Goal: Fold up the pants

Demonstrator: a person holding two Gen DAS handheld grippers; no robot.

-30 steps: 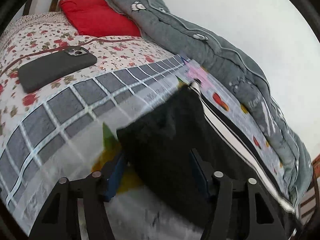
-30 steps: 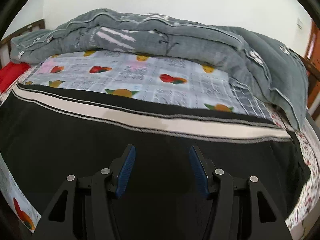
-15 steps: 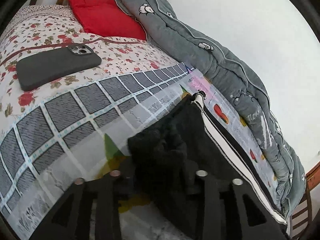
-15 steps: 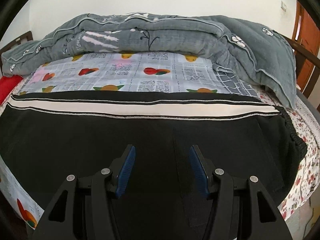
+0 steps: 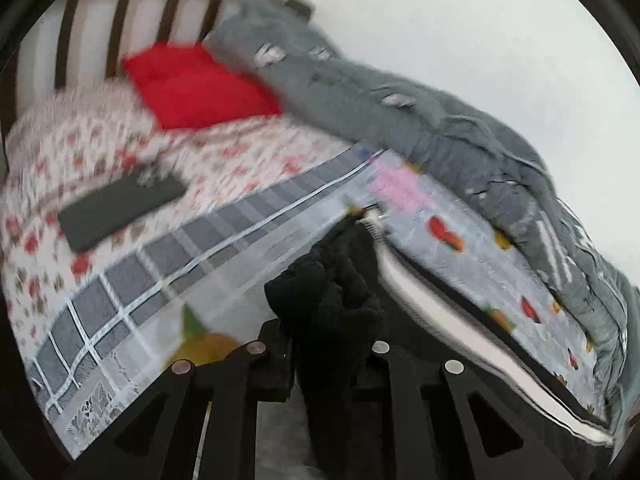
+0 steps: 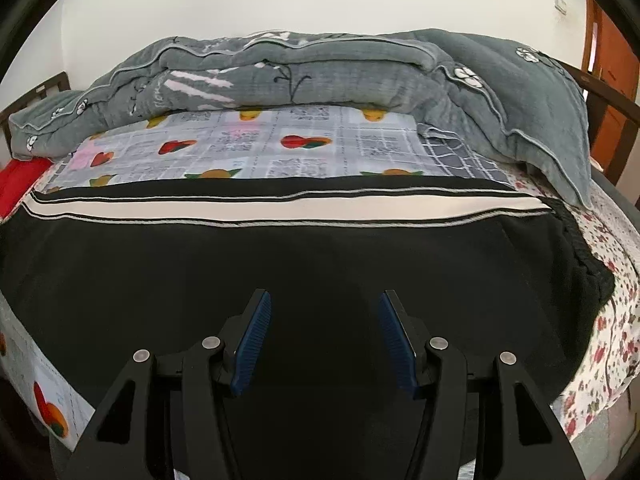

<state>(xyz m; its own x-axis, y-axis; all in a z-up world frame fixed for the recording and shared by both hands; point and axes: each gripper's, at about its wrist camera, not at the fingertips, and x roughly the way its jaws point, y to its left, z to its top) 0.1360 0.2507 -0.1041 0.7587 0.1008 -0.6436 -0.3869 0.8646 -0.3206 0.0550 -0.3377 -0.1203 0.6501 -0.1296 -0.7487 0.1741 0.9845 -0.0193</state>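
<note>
Black pants (image 6: 280,256) with a white side stripe (image 6: 280,208) lie spread across the bed, their elastic waistband (image 6: 580,256) at the right. In the left wrist view the leg end of the pants (image 5: 324,292) is bunched up and raised off the sheet. My left gripper (image 5: 324,352) is closing, with that black fabric pinched between its jaws; the pads are hidden by the cloth. My right gripper (image 6: 324,336) stands open just over the flat middle of the pants, its blue pads (image 6: 252,340) apart and nothing between them.
A dark phone (image 5: 120,208) lies on the floral sheet (image 5: 60,280) near a red pillow (image 5: 196,88) and the slatted headboard (image 5: 120,20). A rolled grey quilt (image 6: 320,72) runs along the far side by the wall. An orange door (image 6: 612,80) is at the right.
My left gripper has closed on the pant leg end and lifted it, so the fabric bunches up. The right gripper has slid right along the pants, still open; the waistband came into view.
</note>
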